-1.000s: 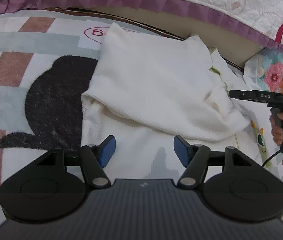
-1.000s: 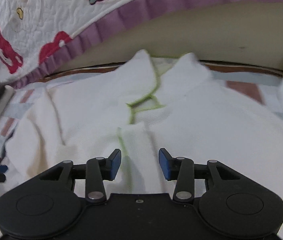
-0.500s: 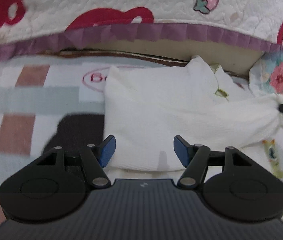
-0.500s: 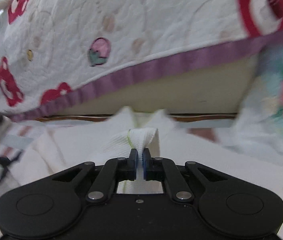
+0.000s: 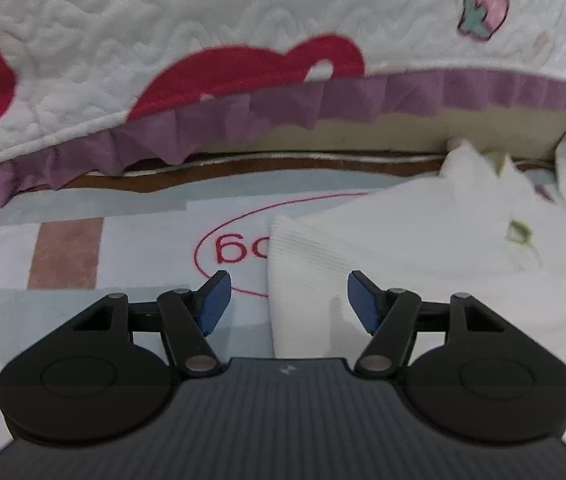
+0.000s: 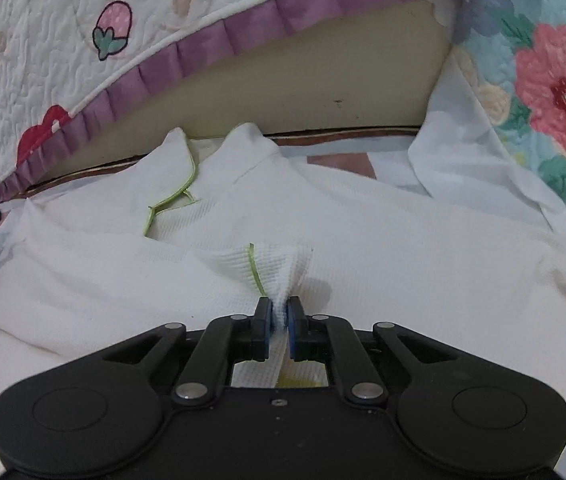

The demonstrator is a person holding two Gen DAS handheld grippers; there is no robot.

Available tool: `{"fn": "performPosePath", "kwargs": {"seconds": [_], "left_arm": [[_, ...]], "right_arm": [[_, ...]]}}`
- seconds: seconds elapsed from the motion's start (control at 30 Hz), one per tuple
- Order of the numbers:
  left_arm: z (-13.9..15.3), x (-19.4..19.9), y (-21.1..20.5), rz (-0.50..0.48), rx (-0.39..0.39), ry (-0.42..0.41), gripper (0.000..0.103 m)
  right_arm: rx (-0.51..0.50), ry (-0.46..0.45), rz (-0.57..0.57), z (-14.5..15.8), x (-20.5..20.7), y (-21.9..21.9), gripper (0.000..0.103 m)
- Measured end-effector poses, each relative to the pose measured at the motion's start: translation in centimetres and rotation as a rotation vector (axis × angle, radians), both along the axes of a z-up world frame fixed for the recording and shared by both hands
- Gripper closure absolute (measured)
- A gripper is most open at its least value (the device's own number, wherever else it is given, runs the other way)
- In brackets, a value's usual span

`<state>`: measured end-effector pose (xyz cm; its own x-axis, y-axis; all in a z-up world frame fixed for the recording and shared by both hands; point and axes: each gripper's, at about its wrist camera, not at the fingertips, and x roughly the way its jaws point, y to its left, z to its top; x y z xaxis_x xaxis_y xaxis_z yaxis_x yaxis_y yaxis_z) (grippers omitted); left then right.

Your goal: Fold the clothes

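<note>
White waffle-knit garment [image 6: 363,232] with lime-green piping lies spread on the patterned mat [image 5: 123,208], collar at the far end against the base of the quilted cover [image 5: 163,40] with its purple ruffle. A floral quilt [image 6: 555,80] sits far right.

Right tool [image 6: 279,322]: pinched tight on a bunched, green-edged fold of the garment, cloth tented up between the blue pads. The fold runs away from the tool toward the collar, so the cloth's long axis is near-to-far in that view.

Left tool [image 5: 285,300]: spread wide, holding nothing. The garment's left edge runs between its pads: left pad over bare mat and the red oval print [image 5: 239,248], right pad over cloth. The bulk lies to its right.

Key relation: the right tool is the one attached, with the body of the garment ahead and to both sides. The left tool is at the left edge, well placed to pin or pinch it.

My read: mid-fold. Which way the held fold goes can't be told from this.
</note>
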<state>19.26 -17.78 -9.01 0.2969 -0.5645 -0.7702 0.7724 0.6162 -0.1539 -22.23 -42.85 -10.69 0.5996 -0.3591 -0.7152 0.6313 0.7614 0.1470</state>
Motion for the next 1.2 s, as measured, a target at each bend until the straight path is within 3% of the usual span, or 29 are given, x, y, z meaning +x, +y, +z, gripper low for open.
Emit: {"fn": "performPosePath", "kwargs": {"seconds": [0.3,0.33,0.37,0.4,0.5,0.6,0.77,0.83,0.87,0.93,1.0,1.03,1.1,1.2], "left_arm": [[-2.6,1.0,-2.6,0.01,0.011,0.021,0.042],[-2.8,1.1,-2.8,0.003,0.008,0.026,0.049],[-2.9,1.3,-2.9,-0.002,0.01,0.028,0.084],[-2.7,1.8,-2.7,0.02,0.007,0.049,0.098],[-2.0,3.6,-1.1,0.104,-0.084,0.13,0.099],[-1.8,3.1,-0.6,0.117,-0.084,0.073,0.099],[-1.7,1.2,-1.4,0.116,-0.034,-0.062,0.099],[-1.9,0.9,-1.6,0.148,-0.012,-0.095,0.099],[-2.0,1.1,-1.5,0.191,0.007,-0.104,0.099],[-1.8,1.5,-0.8,0.262,0.036,-0.118,0.097],[-0.8,1.6,0.8,0.29,-0.018,-0.096,0.089],[-0.1,1.3,1.6,0.271,-0.062,-0.087,0.085],[1.0,-0.2,1.7,0.169,-0.101,-0.097,0.067],[1.5,-2.6,-0.1,-0.001,-0.111,-0.106,0.062]], "right_arm": [[-0.033,0.007,0.038,0.0,0.8,-0.5,0.094],[-0.035,0.006,0.039,0.0,0.9,-0.6,0.094],[-0.036,0.003,0.04,0.0,0.9,-0.6,0.094],[-0.037,0.0,0.04,0.0,1.0,-0.7,0.094],[-0.012,-0.018,0.05,0.3,1.2,-0.8,0.094],[-0.012,-0.05,0.052,1.4,1.4,-0.5,0.095],[-0.127,-0.046,-0.005,3.4,1.8,-1.6,0.097],[-0.133,-0.029,-0.063,3.1,1.3,-2.9,0.095],[-0.132,-0.017,-0.093,2.8,1.1,-3.5,0.088],[-0.039,-0.043,-0.148,2.0,-0.1,-4.6,0.088],[0.07,-0.102,-0.175,1.4,-1.5,-4.5,0.083],[0.098,-0.128,-0.173,1.2,-2.0,-4.1,0.078],[0.111,-0.144,-0.157,0.9,-1.7,-4.0,0.063],[0.113,-0.153,-0.13,0.6,-0.7,-4.5,0.061]]}}
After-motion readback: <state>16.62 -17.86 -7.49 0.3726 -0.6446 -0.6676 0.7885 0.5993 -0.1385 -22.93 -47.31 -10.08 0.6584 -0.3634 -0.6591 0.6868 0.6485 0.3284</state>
